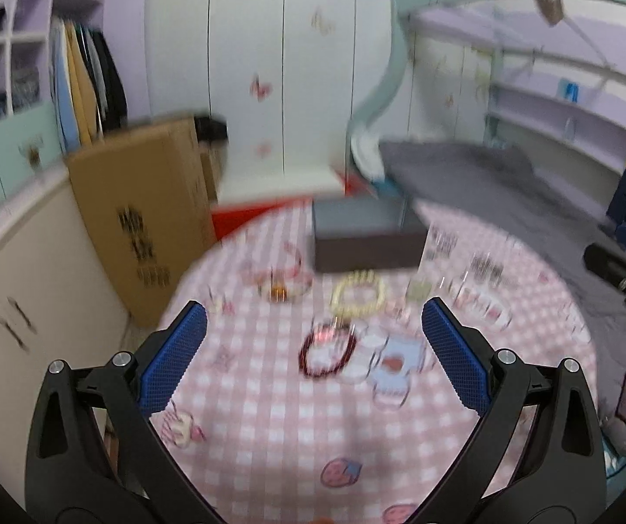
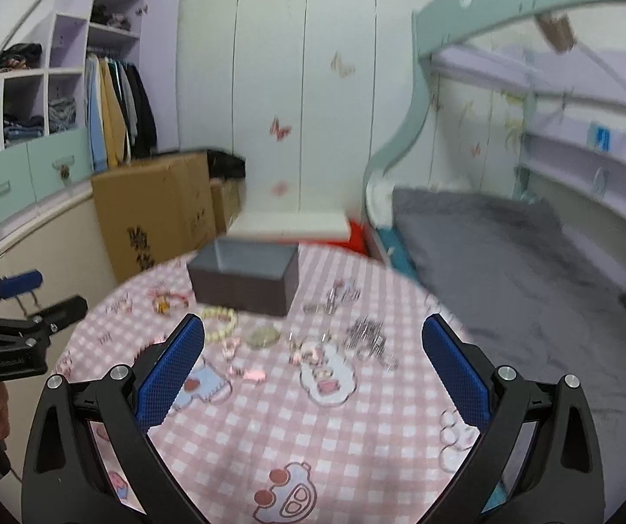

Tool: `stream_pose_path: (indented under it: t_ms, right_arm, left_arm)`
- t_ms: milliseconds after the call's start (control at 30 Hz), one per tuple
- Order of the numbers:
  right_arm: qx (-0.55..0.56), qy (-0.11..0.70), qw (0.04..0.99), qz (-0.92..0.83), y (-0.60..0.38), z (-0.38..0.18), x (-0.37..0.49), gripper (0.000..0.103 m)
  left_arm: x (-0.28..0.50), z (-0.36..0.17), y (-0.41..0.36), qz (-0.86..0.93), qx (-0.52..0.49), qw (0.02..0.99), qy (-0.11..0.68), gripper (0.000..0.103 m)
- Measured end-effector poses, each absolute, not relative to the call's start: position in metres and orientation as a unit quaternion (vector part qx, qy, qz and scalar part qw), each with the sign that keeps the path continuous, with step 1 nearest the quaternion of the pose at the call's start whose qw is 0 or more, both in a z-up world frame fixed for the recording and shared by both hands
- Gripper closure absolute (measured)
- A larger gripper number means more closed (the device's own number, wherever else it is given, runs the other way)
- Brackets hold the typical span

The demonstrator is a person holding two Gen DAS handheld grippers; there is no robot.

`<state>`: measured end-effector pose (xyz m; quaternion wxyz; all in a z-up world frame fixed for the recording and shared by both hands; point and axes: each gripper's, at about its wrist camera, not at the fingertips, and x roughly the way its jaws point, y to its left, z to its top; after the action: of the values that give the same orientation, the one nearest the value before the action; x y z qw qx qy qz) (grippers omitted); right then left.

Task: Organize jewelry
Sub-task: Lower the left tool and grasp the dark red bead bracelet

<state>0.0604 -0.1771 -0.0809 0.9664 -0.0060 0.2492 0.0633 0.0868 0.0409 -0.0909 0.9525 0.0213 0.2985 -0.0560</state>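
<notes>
Both the left tongs [image 1: 313, 318] and right tongs [image 2: 313, 332] hover spread wide and empty above the tabletop [image 2: 356, 436], where bracelets like the dark beaded one [image 1: 328, 353] lie scattered before the open grey box [image 2: 245, 275], probably their destination.

Kid's bedroom at home — no doubt about it.

Bunk bed [image 2: 452, 35] with a curvy mint frame over a grey mattress [image 2: 479, 236], white wardrobe doors [image 2: 304, 100] with butterfly stickers, clothes [image 2: 116, 105] hanging in an open lilac closet, mint drawers [image 2: 29, 174], cardboard boxes [image 2: 151, 209] on the floor — and a round bench [image 2: 313, 436] in a pink gingham cartoon cloth.
</notes>
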Motion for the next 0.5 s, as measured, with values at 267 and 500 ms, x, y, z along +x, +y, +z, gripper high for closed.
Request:
stream_pose_path:
  t_ms: [267,500]
  right_arm:
    - [0.004,0.332,0.94,0.077,-0.185,-0.129,0.091,0.007]
    - [-0.001,0.35,0.934,0.07,-0.191,-0.143,0.106,0.007]
  left_arm:
    - [0.123,-0.137,0.038,-0.072,0.017,0.926,0.37,0.006]
    - [0.15,-0.154,0.043,-0.066,0.022,0.916,0.395,0.021]
